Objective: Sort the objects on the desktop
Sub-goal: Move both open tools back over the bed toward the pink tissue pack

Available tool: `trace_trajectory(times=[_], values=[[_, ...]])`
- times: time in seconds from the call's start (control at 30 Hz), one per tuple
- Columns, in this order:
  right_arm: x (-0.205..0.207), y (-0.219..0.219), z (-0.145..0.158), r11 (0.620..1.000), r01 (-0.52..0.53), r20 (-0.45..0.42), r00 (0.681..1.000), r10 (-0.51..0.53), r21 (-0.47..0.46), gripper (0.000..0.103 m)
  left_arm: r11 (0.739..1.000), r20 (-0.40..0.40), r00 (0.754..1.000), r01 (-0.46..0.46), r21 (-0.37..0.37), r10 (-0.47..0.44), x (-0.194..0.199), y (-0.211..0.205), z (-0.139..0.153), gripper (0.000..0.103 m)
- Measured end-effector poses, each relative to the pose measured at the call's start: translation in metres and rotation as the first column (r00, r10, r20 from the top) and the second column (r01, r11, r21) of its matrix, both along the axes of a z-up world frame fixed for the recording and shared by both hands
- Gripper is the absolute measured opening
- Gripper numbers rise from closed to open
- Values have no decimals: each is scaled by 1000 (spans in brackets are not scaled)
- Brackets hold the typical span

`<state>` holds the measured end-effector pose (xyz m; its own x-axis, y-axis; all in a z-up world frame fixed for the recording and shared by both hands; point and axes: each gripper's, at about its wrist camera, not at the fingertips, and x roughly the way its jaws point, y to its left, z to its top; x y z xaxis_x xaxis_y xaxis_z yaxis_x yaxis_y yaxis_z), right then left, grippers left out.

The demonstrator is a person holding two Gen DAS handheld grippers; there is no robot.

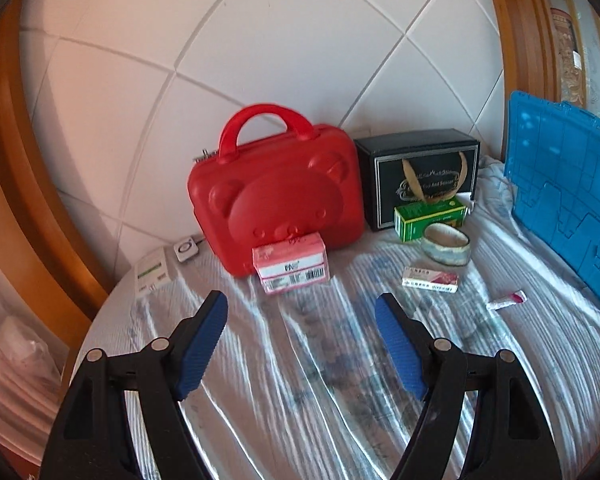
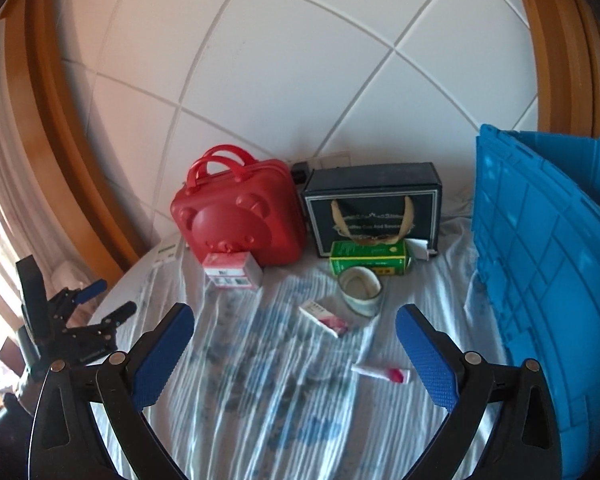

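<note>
A red bear-faced case (image 1: 278, 196) (image 2: 240, 222) stands at the back of the cloth-covered table. A pink box (image 1: 290, 264) (image 2: 231, 270) leans at its foot. To the right stand a black gift box (image 1: 418, 174) (image 2: 374, 210), a green carton (image 1: 430, 218) (image 2: 370, 262) and a roll of tape (image 1: 446, 244) (image 2: 360, 290). A small white-and-red box (image 1: 430, 280) (image 2: 326, 318) and a pink-capped tube (image 1: 506, 300) (image 2: 380, 372) lie nearer. My left gripper (image 1: 300, 312) (image 2: 106, 298) is open over bare cloth. My right gripper (image 2: 294, 322) is open too, holding nothing.
A blue plastic crate (image 1: 568, 196) (image 2: 548, 280) stands along the right edge. A white carton (image 1: 152, 272) and a small white device (image 1: 186, 249) lie at the back left. A wooden frame (image 2: 60, 120) borders the tiled wall. The table's edge falls away on the left.
</note>
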<state>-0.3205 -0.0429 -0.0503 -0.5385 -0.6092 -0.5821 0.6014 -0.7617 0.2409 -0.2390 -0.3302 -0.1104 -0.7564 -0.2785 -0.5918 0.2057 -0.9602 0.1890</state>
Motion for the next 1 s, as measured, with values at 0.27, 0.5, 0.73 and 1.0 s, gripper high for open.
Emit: trace_trajectory(times=[0.27, 0.5, 0.73, 1.0], values=[[-61, -85, -56, 993, -102, 84, 992, 98, 53, 102, 999, 29, 999, -21, 34, 20, -52, -22, -35, 76], [-135, -206, -140, 972, -178, 187, 971, 148, 153, 102, 993, 71, 996, -60, 105, 53, -87, -55, -73, 76], [-193, -284, -197, 931, -171, 150, 980, 128, 322, 102, 978, 87, 988, -142, 151, 130, -81, -99, -95, 76], [-167, -313, -222, 831, -466, 245, 881, 404, 304, 87, 960, 128, 973, -211, 184, 190, -86, -128, -112, 76]])
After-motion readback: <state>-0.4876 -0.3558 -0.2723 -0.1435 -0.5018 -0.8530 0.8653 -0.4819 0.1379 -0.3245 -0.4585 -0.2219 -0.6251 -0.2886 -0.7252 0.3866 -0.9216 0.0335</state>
